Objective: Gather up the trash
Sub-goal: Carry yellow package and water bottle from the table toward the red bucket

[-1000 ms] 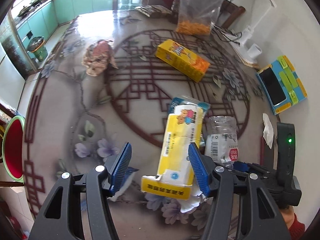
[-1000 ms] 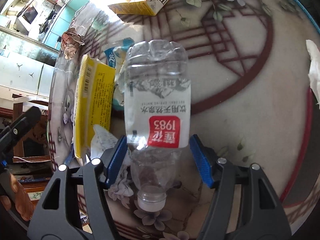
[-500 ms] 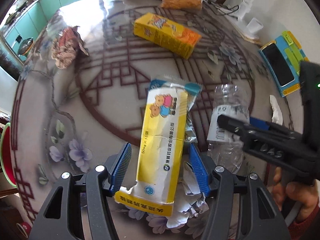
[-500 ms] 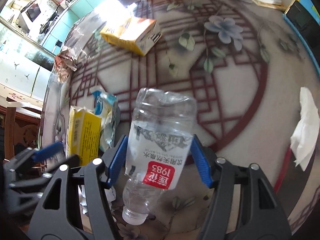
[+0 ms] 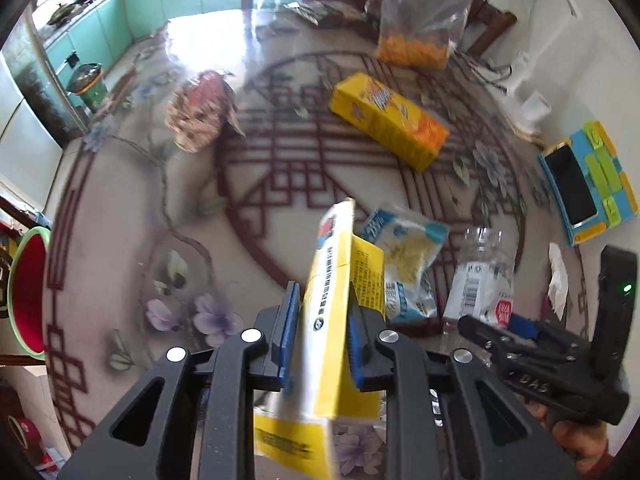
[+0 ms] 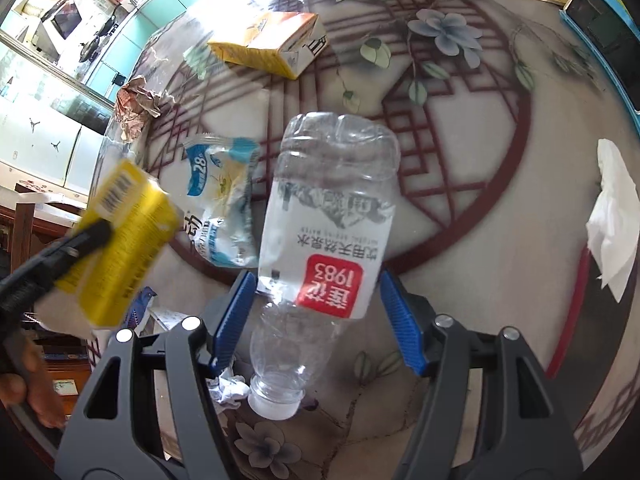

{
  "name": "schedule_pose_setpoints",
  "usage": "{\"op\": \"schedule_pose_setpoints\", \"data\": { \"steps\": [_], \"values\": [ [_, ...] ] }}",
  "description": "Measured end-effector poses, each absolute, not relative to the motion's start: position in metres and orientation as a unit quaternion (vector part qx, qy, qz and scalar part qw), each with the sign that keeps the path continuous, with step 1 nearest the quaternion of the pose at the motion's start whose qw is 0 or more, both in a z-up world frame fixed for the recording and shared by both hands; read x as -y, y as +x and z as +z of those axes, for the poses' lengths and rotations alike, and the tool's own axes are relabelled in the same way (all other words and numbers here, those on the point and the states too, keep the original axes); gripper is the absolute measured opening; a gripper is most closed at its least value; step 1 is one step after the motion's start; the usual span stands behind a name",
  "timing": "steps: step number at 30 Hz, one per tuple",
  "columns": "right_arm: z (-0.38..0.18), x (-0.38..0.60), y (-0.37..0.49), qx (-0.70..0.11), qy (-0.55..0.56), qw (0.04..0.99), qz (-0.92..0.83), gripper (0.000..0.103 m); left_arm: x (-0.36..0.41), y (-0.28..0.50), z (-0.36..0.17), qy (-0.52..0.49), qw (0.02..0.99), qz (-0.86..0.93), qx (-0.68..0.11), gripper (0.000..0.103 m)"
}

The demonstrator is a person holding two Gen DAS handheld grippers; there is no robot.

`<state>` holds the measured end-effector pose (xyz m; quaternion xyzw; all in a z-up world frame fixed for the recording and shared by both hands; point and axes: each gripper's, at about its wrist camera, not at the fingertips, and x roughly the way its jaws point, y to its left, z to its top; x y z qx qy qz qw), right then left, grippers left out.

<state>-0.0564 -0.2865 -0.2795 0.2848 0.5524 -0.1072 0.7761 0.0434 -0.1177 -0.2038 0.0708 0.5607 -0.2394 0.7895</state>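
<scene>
Left wrist view: mounted behind the left gripper [image 5: 322, 340], looking steeply down and forward along its blue-padded fingers, close over the round patterned glass-topped table [image 5: 132, 216] with the far rim and teal cabinets [image 5: 132, 24] at the top of frame. Right wrist view: mounted behind the right gripper [image 6: 316, 316], tilted equally steeply down, nearer the tabletop [image 6: 460, 208], facing the same far side. Shared ground: the flattened yellow carton [image 5: 340, 292] [image 6: 124, 236], clear plastic bottle with red label [image 5: 480, 284] [image 6: 328, 232], blue-and-white snack wrapper [image 5: 404, 256] [image 6: 220, 204], long yellow-orange box [image 5: 388, 120] [image 6: 272, 42], crumpled white tissue [image 5: 558, 276] [image 6: 612, 220]; each view also catches the other gripper at its edge.
</scene>
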Motion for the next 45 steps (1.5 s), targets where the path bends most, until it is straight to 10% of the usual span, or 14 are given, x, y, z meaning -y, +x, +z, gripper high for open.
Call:
{"op": "schedule_pose_setpoints", "data": {
  "steps": [14,19,23,45],
  "values": [
    [-0.278,0.264,-0.034,-0.563,0.189,0.799,-0.094,0.049,0.084,0.052,-0.2,0.041,0.803,-0.214,-0.554,0.014],
    [-0.276,0.264,-0.039,-0.561,0.189,0.798,-0.109,0.07,0.077,0.051,-0.218,0.034,0.79,-0.204,-0.577,0.014],
    [-0.277,0.264,-0.043,-0.565,0.2,0.794,-0.101,0.043,0.072,0.049,-0.216,0.029,0.795,-0.203,-0.57,0.014],
    [-0.188,0.232,-0.019,-0.483,0.205,0.849,-0.067,0.043,0.018,0.057,-0.15,0.018,0.85,-0.188,-0.491,0.014]
  ]
}}
